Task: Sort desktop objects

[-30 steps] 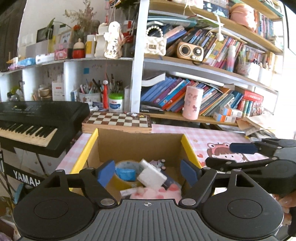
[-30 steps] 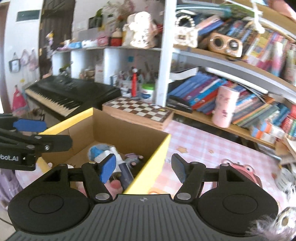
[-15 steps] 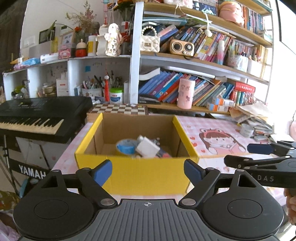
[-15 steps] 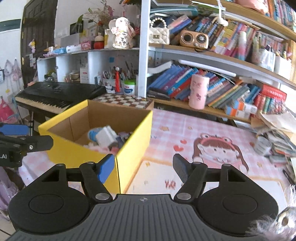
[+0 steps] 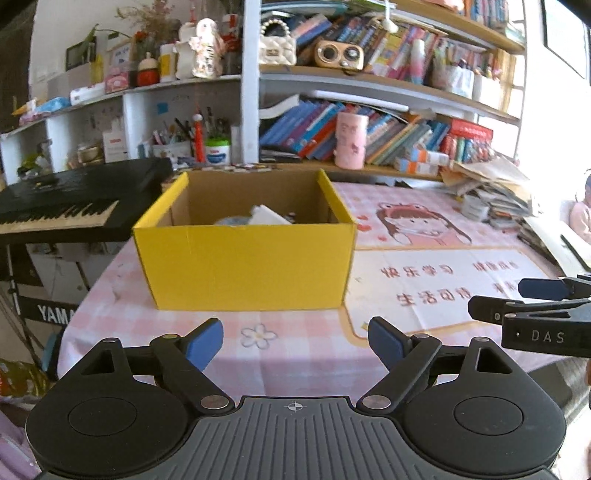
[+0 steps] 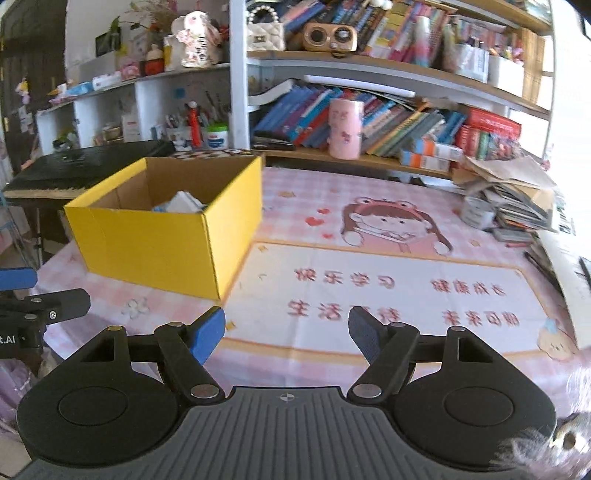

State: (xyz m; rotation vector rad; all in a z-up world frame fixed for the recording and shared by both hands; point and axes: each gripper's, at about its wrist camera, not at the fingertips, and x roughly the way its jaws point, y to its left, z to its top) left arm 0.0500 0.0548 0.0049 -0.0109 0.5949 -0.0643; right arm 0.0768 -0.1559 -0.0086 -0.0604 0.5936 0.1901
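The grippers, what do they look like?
Both are black plastic. The left gripper and right gripper each have two round discs, a ribbed middle plate with a small crosshair mark, silver pins and blue pads on the jaws. White letters mark their sides.

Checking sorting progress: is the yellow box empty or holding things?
Holding things: the open-topped yellow box shows a white item and a bluish one inside.

Desk (image 6: 406,229) covered with pink checked cloth. White shelving (image 5: 243,85) behind, packed with books (image 5: 325,125), ornaments, pen pots. Black keyboard (image 5: 66,199) at left, beside desk. Paper stack (image 6: 517,199) at right. Bright daylight from window (image 5: 565,33) at upper right
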